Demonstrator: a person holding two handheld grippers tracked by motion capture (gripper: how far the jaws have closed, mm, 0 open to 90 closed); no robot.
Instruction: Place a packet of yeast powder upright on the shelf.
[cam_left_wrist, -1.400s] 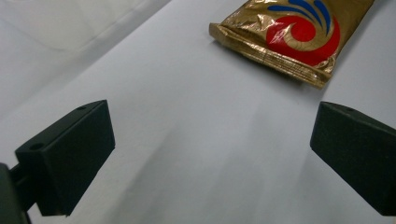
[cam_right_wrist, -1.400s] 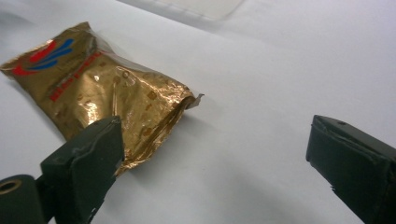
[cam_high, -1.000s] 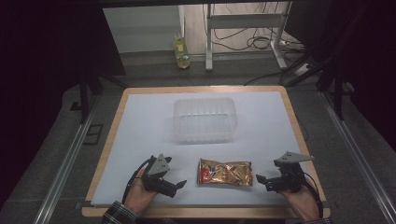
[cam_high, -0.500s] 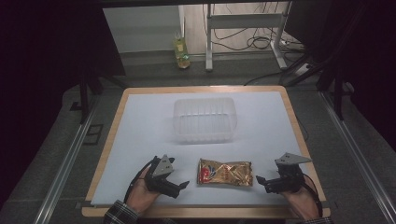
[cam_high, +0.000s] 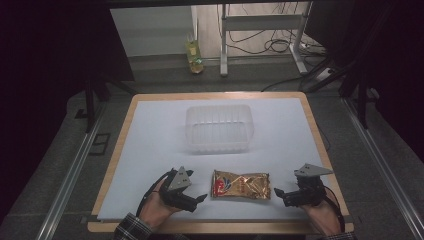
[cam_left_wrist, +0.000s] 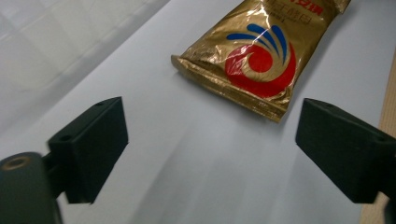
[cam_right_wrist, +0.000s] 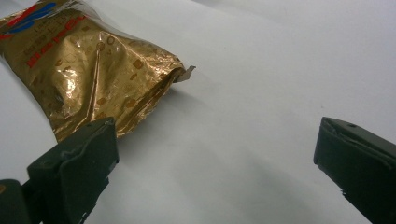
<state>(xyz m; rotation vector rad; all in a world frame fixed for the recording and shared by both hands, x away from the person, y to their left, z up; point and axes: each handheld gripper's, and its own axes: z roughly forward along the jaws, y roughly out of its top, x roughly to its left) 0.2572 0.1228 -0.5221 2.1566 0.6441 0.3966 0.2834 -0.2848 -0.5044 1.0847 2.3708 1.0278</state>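
Two grippers flank a gold foil snack packet (cam_high: 241, 184) that lies flat on the white sheet near the front edge of the table (cam_high: 125, 130), its red and blue swirl logo toward the person's left. Behind it, well apart and toward the middle of the sheet, stands an empty clear plastic container (cam_high: 219, 128). The left gripper (cam_high: 200, 198) points at the packet's logo end and sits just beside it without touching; in the left gripper view the sealed edge of the packet (cam_left_wrist: 261, 51) lies ahead of the jaws, not between them. Its jaws are spread wide with nothing in them, though they have just been closing a little. The right gripper (cam_high: 278, 192) rests near the packet's other end, its jaws also wide apart and empty; in the right gripper view the crimped corner of the packet (cam_right_wrist: 88, 70) lies just beyond the left-hand jaw.

By my reading this is the approach step, before any grasp: the packet is untouched, and the container looks like its likely destination. The next move calls for the left gripper to ease forward until the flat seal sits between the pads, low enough to catch the thin foil edge yet clear of the sheet, then close firmly, since slick crinkled foil may slip from a shallow pinch
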